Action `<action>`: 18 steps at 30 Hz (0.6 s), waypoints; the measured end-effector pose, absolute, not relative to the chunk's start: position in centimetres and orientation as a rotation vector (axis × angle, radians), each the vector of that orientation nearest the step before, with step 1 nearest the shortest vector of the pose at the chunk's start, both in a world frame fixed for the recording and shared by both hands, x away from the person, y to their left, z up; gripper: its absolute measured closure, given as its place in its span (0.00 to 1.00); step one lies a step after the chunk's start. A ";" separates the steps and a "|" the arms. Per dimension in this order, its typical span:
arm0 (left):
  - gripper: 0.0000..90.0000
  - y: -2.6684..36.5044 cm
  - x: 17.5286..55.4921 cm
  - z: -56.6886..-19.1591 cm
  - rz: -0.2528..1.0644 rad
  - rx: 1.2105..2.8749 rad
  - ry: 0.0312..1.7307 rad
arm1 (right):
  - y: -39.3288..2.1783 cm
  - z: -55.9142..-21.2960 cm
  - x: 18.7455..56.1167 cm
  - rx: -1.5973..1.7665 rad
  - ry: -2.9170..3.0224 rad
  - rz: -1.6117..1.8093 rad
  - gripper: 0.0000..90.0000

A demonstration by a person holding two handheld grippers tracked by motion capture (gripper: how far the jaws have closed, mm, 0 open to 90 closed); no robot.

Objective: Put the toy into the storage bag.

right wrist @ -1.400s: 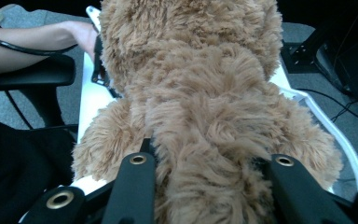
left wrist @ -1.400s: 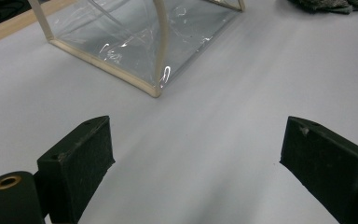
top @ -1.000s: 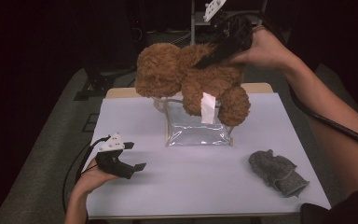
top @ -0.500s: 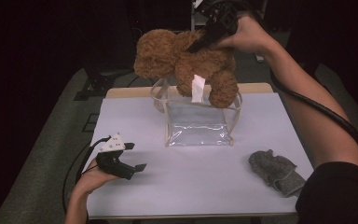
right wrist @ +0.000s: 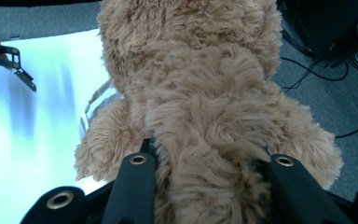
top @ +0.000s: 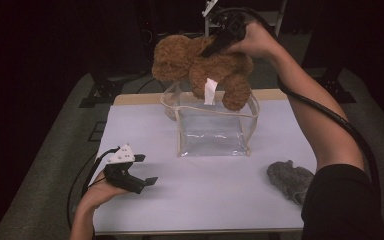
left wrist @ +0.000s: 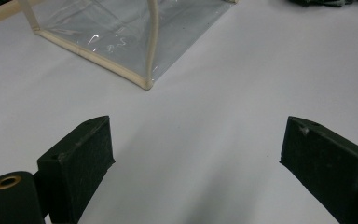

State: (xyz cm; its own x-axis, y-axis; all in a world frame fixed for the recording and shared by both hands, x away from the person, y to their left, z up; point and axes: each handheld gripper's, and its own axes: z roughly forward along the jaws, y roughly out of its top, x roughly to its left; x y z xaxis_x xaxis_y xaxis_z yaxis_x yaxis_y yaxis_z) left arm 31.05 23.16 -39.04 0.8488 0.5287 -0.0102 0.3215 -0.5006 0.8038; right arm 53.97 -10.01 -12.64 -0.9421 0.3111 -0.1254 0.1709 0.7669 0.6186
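A brown plush teddy bear [top: 200, 62] with a white tag hangs in the air over the open top of a clear plastic bag [top: 212, 127] that stands upright on the white table [top: 220, 190]. My right gripper [top: 220, 44] is shut on the bear's back, its two black jaws pressed into the fur [right wrist: 205, 154]. My left gripper [top: 142, 181] rests low at the table's front left, open, with nothing between its pads [left wrist: 86, 154]. The bag's near corner [left wrist: 147, 84] lies ahead of it.
A grey crumpled cloth [top: 289, 180] lies at the front right of the table, beside the right upper arm. A cable [top: 340, 125] trails along the right forearm. Dark stands and cables sit on the floor behind the table.
The right gripper has carried the bear leftward and lower, from above the bag's back right to over its opening. The left gripper has stayed put.
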 end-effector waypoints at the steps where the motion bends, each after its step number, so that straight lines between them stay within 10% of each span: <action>1: 0.09 23.2 31.0 -39.0 0.296 2.132 0.618 | -9.8 -12.7 53.8 0.372 2.743 0.929 0.73; 18: 0.09 23.2 30.8 -39.1 0.290 2.147 0.616 | -7.4 -14.1 48.2 0.226 2.790 0.954 0.73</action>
